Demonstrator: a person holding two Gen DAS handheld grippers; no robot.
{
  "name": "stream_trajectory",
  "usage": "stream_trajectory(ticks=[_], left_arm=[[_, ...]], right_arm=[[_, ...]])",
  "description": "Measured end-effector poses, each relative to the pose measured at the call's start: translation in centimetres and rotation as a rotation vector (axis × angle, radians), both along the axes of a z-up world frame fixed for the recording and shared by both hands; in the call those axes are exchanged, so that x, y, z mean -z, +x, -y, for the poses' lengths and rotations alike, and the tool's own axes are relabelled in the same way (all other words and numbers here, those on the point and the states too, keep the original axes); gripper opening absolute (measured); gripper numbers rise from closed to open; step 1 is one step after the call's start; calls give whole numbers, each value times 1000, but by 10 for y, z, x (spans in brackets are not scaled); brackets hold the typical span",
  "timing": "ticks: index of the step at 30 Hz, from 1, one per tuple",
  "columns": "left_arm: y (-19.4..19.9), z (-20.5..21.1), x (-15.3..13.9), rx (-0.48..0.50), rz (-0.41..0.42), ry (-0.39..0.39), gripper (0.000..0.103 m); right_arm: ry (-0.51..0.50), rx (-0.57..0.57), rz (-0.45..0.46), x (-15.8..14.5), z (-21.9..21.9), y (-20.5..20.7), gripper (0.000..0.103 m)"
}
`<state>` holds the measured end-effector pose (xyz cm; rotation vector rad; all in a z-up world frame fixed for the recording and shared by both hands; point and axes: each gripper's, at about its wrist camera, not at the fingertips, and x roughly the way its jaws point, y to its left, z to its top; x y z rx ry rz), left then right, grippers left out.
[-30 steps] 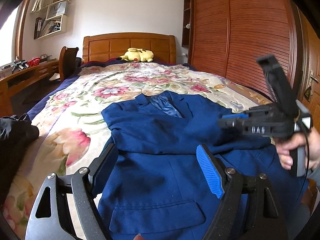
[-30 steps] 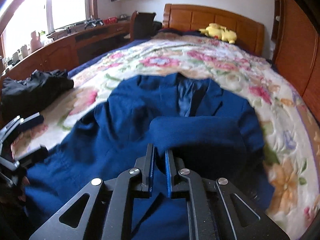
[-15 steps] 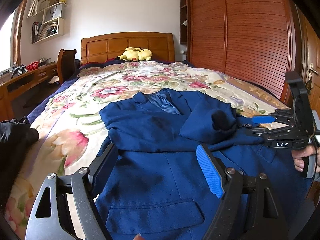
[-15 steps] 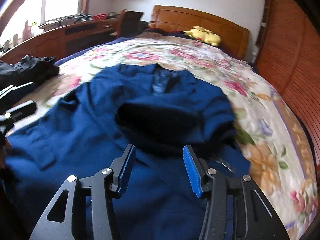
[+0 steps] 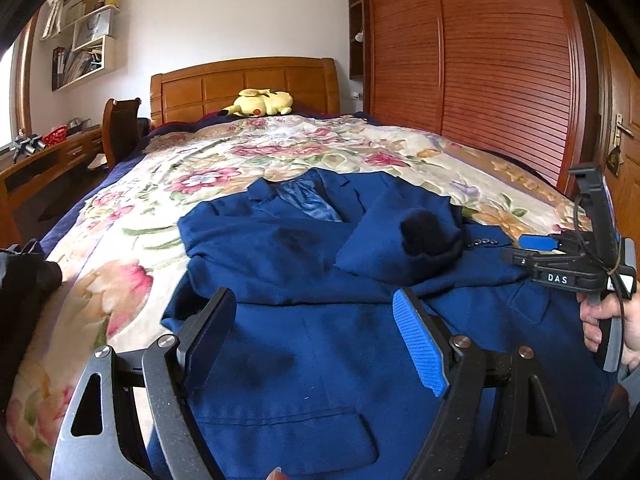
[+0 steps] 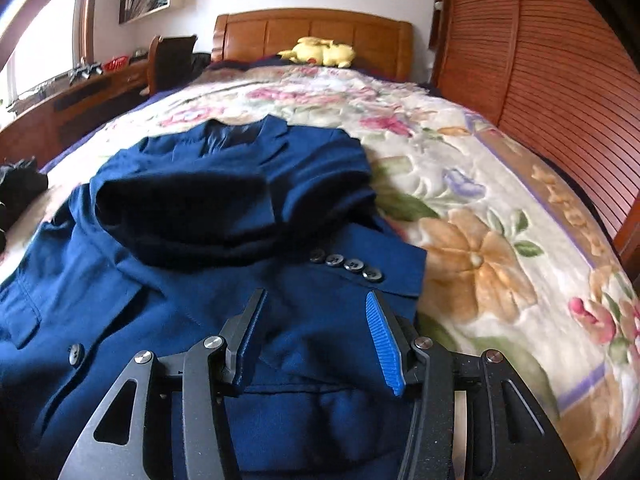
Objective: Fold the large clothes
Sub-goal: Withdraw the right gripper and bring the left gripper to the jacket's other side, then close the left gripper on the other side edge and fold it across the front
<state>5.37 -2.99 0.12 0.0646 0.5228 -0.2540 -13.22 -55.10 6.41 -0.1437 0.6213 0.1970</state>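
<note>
My right gripper stands open with nothing between its pads, just above the lower front of the blue jacket. My left gripper is open wide too and empty, over the jacket's hem and its flap pocket.

The jacket lies face up on the flowered bedspread, collar toward the headboard. 1 sleeve is already folded across the chest, its dark cuff opening facing me. The other sleeve lies beside it with 4 buttons at its cuff.

I judge the cloth to be thick, lined and fairly heavy: soft enough to fold, but stiff at shoulders and lapels, so it should hold a crease poorly and slide on its lining. The hem corners or the shoulder seams look like the best places to take hold.

The only writing I can read is "DAS", on the side of my right gripper in the left view.
</note>
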Motion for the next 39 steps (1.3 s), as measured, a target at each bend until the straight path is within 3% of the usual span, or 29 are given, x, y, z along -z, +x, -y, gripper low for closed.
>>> stream_trajectory(ticks=[7, 15, 21, 33, 39], left_arm=[[6, 16, -2, -18, 8, 27, 82], [21, 40, -8, 5, -43, 45, 82], [38, 70, -19, 53, -64, 120, 82], [101, 120, -29, 108, -168, 146, 81], [138, 144, -16, 130, -240, 173, 81]], right_arm=[[-46, -29, 19, 1, 1, -21, 52], [6, -61, 14, 16, 33, -32, 52], [55, -80, -10, 14, 49, -29, 52], [67, -96, -32, 20, 47, -25, 52], [72, -103, -46, 23, 45, -22, 52]])
